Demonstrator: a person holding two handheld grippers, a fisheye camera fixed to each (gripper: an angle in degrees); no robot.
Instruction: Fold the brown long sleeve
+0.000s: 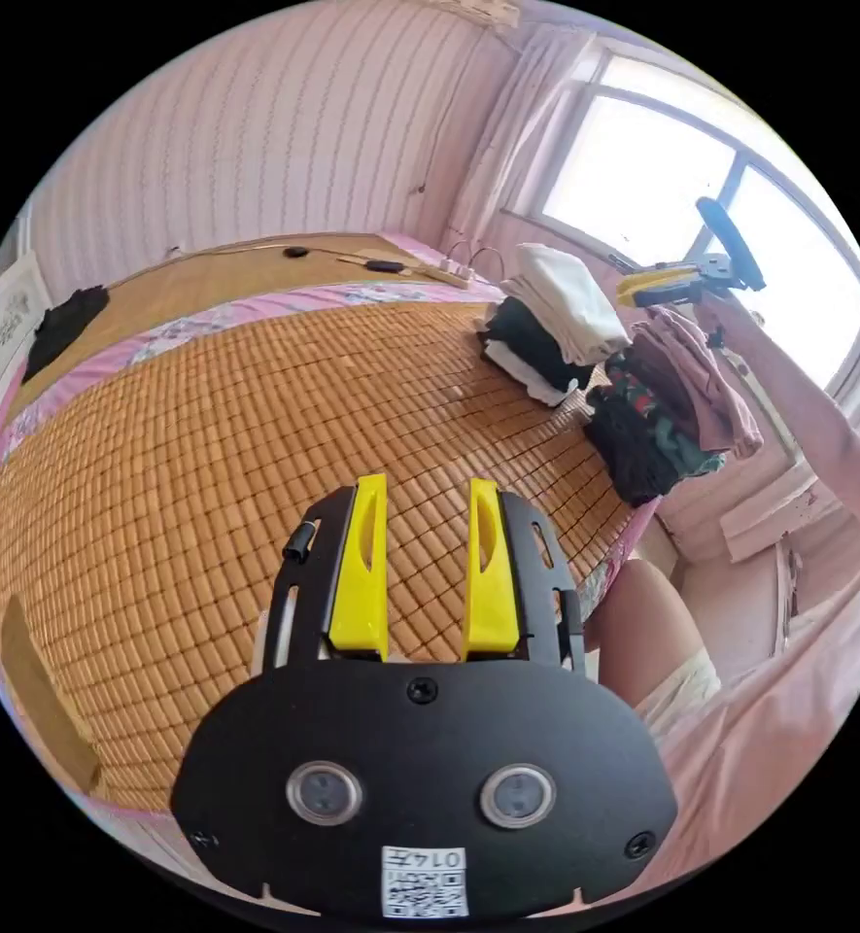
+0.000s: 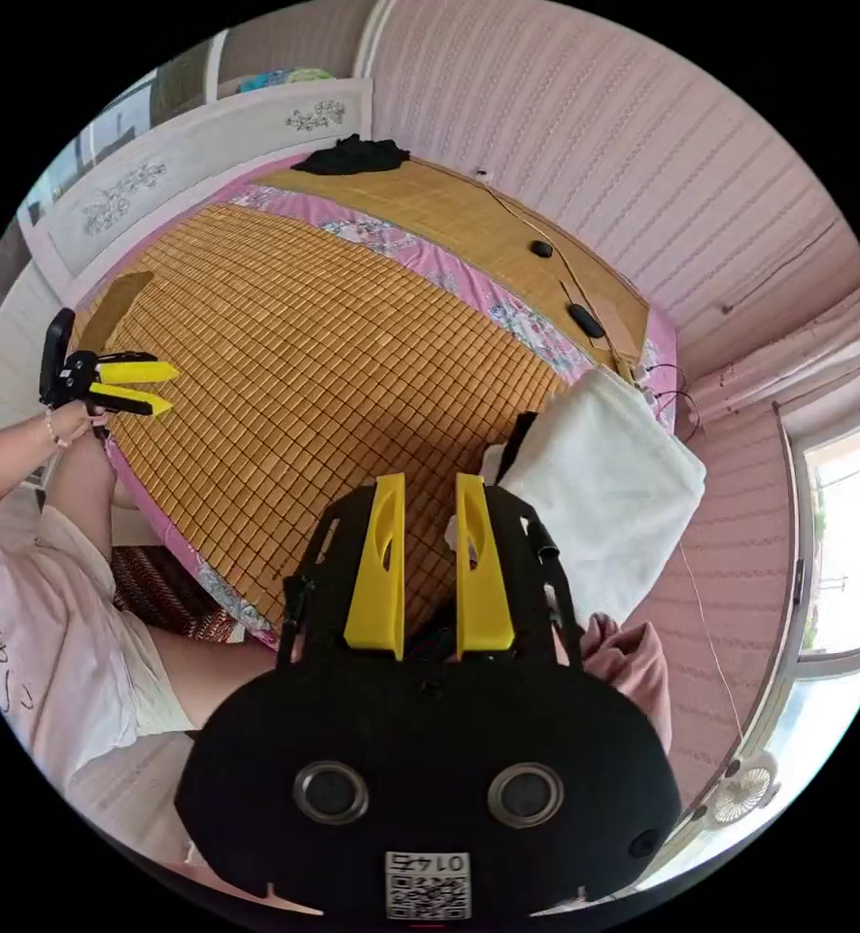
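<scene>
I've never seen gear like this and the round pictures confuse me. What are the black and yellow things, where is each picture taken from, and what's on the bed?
There is no robot here. A person holds a hand tool in each hand, each with two yellow jaws and a fisheye camera on it, hence the round pictures. In the left gripper view, the left tool hangs open and empty over a bed with a bamboo mat. Off to the side, the right tool reaches over stacks of folded clothes and a pinkish-brown garment. The right gripper view looks down from that spot: the right tool, jaws apart, is above a white folded piece. Neither tool clearly grips anything.
</scene>
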